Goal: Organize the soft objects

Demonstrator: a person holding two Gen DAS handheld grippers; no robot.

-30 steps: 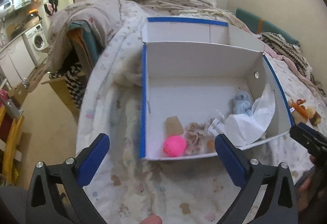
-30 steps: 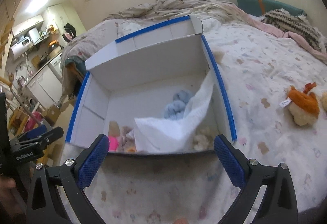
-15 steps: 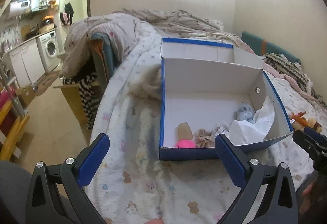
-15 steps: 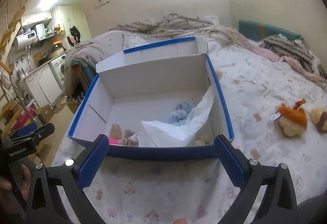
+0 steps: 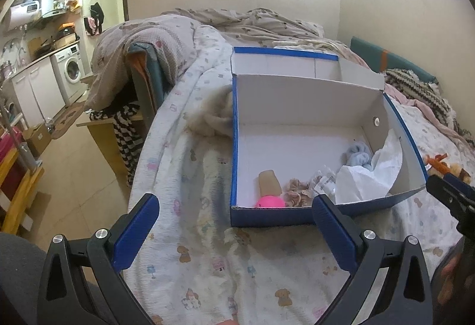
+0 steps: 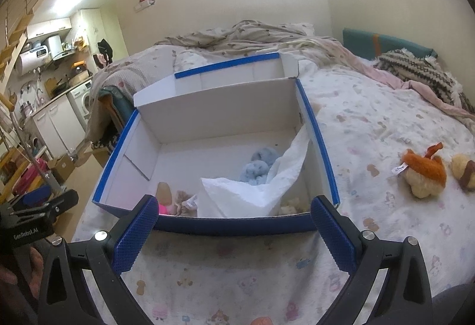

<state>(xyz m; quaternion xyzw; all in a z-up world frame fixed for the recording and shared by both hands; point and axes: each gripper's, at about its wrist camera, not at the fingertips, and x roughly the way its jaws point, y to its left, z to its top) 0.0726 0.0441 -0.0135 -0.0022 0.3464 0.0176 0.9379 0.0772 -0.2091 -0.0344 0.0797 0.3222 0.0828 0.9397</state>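
A blue-edged white cardboard box [image 5: 297, 105] [image 6: 225, 114] lies open on the bed. Inside are a pink ball [image 5: 268, 201], a tan piece [image 5: 268, 182], beige scrunchies [image 5: 295, 191], a light blue fluffy item [image 5: 357, 154] [image 6: 258, 166] and white tissue paper [image 5: 368, 176] [image 6: 252, 194]. An orange plush toy [image 6: 423, 173] and a brown-and-cream plush [image 6: 463, 170] lie on the sheet right of the box. My left gripper [image 5: 234, 227] is open and empty in front of the box. My right gripper [image 6: 231, 224] is open and empty at the box's near wall.
The bed has a patterned white sheet [image 6: 371, 123], rumpled blankets [image 5: 237, 19] at the back and a knitted throw [image 6: 421, 72] at the right. The bed edge drops to the floor at the left [image 5: 74, 164], with a chair draped in clothes [image 5: 130, 72] and a washing machine [image 5: 71, 69].
Both grippers have pulled back and lowered from above the box, so the box is seen from a shallower angle. Both stayed open and empty.
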